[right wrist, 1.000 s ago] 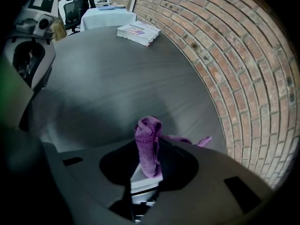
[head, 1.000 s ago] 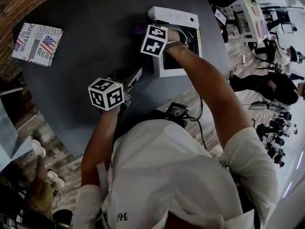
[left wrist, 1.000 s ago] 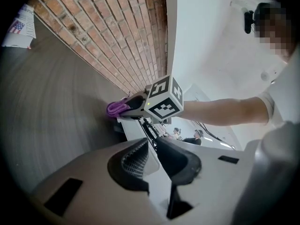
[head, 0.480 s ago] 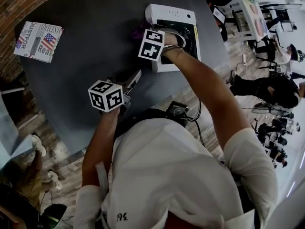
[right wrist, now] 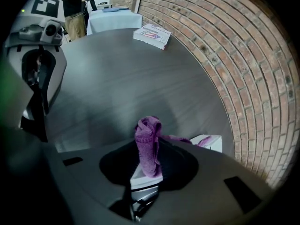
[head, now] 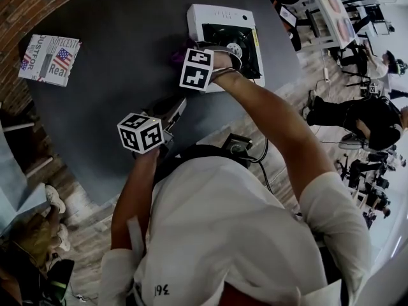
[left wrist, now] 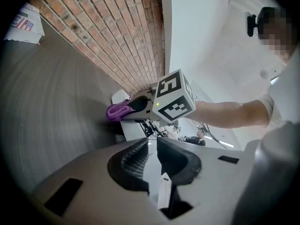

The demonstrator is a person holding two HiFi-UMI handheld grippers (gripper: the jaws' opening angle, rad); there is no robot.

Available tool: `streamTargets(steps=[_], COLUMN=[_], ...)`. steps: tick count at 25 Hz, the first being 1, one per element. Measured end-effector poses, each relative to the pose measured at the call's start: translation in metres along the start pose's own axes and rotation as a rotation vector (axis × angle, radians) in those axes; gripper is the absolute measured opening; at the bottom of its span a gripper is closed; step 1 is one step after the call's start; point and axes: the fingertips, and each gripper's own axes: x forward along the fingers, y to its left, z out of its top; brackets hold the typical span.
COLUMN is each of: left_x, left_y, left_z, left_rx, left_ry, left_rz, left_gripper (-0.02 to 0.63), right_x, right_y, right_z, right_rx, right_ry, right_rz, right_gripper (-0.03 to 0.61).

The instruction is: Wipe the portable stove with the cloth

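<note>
Right now the right tool is pinching a purple cloth, which stands up in a bunched fold between its jaws. From the head view, that tool holds the cloth against the left side of the white portable stove, which sits at the far edge of the dark round table. The left tool has its jaws a narrow gap apart with nothing between them. It is held over the table, nearer the person and clear of the stove. A magazine lies on the table, well apart to the left, by the brick wall.
</note>
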Motion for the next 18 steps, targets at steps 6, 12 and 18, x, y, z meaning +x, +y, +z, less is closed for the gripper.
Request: streamTargets(steps=[6, 12, 18], left_x=[-0.002, -0.004, -0.007], left_y=[-0.001, -0.006, -0.007], left_z=[-0.007, -0.017, -0.023], left_rx=[0.002, 0.006, -0.009], left_ry=[0.01, 0.015, -0.027], left_rz=[0.003, 0.019, 0.062], left_gripper=[0.063, 0.063, 0.063], right_x=[-0.007, -0.012, -0.018], right_y=[0.02, 0.038, 0.056], right_z=[-0.003, -0.006, -0.006], right_rx=[0.014, 0.021, 0.007], right_ry=[-0.005, -0.004, -0.001], right_rz=[0.016, 0.035, 0.052], right_gripper=[0.104, 0.104, 0.104])
